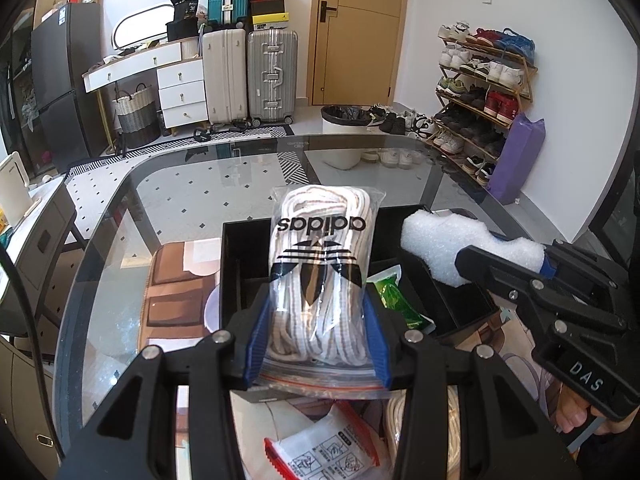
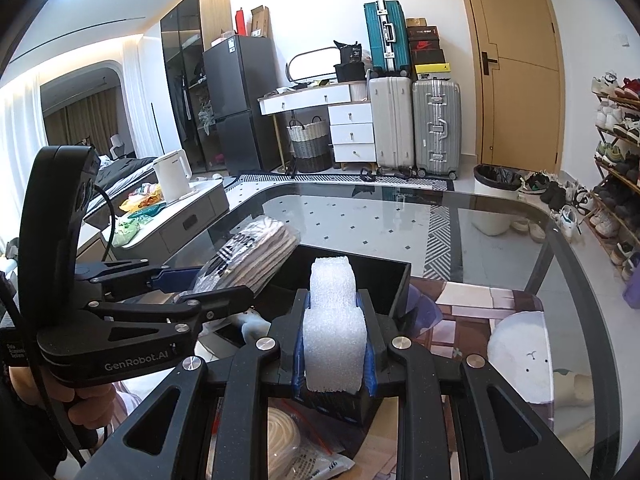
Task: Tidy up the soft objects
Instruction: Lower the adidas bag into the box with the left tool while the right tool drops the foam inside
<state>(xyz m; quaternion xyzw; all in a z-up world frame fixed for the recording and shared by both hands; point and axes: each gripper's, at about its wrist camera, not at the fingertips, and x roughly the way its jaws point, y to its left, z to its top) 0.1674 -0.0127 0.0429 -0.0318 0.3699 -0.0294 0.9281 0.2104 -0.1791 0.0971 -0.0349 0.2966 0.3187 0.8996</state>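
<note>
A clear zip bag of white laces (image 1: 320, 240) with a black logo is pinched between the blue pads of my left gripper (image 1: 318, 316), which is shut on it above the black divided box (image 1: 240, 248). A white foam block (image 2: 334, 312) sits in my right gripper (image 2: 334, 320), squeezed by its blue pads over the box's near wall (image 2: 384, 280). In the left wrist view the right gripper (image 1: 500, 264) comes in from the right with the foam (image 1: 440, 240) over the box's right side. A green packet (image 1: 394, 300) lies inside the box. The left gripper (image 2: 192, 280) and its bag (image 2: 248, 248) show at the left.
The box stands on a glass table (image 2: 400, 216) with a rounded dark rim. A red-zipped white packet (image 1: 320, 452) and a bagged coil of white cord (image 2: 284, 436) lie near me. A white round plush item (image 2: 524, 360) rests at the right, below the glass.
</note>
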